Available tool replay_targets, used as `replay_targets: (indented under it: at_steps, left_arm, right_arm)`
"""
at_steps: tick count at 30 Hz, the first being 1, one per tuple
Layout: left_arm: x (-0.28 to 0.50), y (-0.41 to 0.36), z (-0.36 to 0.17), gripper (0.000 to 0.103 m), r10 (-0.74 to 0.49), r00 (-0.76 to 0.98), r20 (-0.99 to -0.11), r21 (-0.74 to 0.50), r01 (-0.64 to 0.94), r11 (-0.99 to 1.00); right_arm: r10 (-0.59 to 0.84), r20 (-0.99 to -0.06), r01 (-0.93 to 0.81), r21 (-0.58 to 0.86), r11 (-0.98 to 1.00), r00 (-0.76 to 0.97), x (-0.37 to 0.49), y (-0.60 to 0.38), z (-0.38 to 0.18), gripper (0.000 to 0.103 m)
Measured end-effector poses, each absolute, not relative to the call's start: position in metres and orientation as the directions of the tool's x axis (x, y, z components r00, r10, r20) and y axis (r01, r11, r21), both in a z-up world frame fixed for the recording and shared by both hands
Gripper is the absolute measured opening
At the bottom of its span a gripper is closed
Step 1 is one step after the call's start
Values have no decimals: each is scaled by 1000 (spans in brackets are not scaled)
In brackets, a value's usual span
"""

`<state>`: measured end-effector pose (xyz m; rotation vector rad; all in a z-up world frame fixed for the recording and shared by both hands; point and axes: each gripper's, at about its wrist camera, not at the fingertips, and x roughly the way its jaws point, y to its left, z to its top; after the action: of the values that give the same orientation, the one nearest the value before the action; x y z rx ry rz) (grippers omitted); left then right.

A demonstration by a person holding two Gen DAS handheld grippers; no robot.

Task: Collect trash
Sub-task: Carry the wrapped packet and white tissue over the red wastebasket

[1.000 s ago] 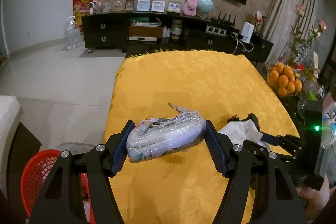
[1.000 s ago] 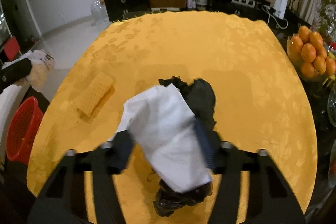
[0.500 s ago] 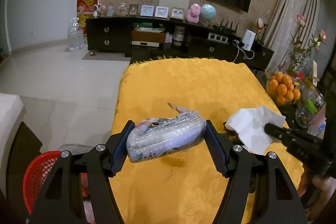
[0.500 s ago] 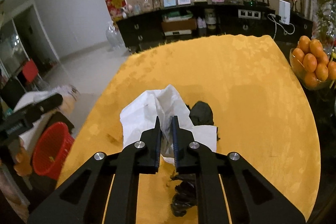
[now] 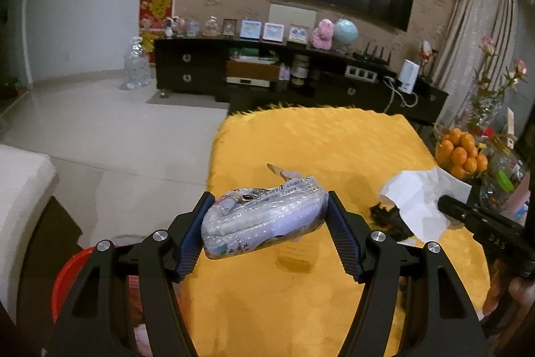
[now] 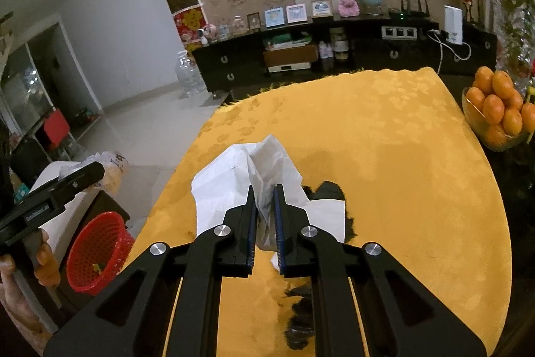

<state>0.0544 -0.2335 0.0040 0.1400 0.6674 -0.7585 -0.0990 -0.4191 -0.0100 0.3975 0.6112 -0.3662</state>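
1. Left gripper (image 5: pixel 267 223) has its fingers clamped on a clear plastic packet (image 5: pixel 264 219), held up over the near left edge of the yellow counter (image 5: pixel 317 143).
2. Right gripper (image 6: pixel 265 223) has its fingers pinched almost together on a white tissue (image 6: pixel 234 176), with a black crumpled wrapper (image 6: pixel 329 189) tucked under it.
3. The tissue hangs above the counter, near its middle.
4. Red basket (image 6: pixel 97 253) sits on the floor, low at the left, beside the counter.
5. Bowl of oranges (image 6: pixel 495 109) far right.
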Motion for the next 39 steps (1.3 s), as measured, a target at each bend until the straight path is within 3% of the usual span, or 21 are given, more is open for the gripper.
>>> replay_targets:
  at_steps: [13,26,39]
  left_arm:
    - [71,-164,8,64,-505,623,-597,-78,581,810]
    - [93,-75,-5,64,-323,704,-632,-16,405,914]
    - [108,-48,-11,64,-256,703,-663,-9,335,942]
  right_arm:
    - [-140,-614,345,229,910,777,-62,-375,-3,10]
    - [-67,-630,236,188,953,773,-15,-318,-4,10]
    - [106,-664,34,195,980,740,43,-244,-8,10]
